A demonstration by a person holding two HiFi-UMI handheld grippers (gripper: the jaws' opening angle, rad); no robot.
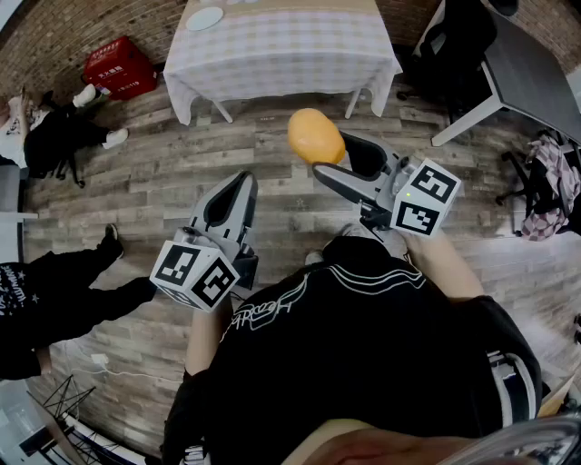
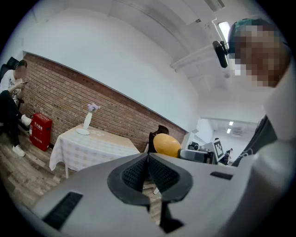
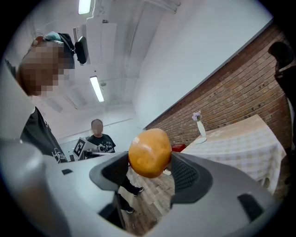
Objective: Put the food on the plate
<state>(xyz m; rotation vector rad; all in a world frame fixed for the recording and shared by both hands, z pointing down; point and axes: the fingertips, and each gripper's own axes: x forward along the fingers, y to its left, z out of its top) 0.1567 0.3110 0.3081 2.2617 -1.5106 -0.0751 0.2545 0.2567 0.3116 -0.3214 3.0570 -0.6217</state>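
— What are the jaws doing?
— I'm gripping the round orange food (image 1: 315, 135) in the right gripper (image 1: 329, 160), pads pressing both its sides, above the wooden floor (image 1: 136, 182).
— And the left?
— I'm holding the left gripper (image 1: 243, 182) pinched together with nothing in it.
— The plate?
— The plate (image 1: 204, 18) is sitting on the checked-cloth table (image 1: 281, 54), well apart from the food.

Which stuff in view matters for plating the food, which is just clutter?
Job: round orange food item, gripped in the right gripper; white round plate on the checked-cloth table.
Lying about: red plastic crate; white vase of purple flowers; grey table; black chair.
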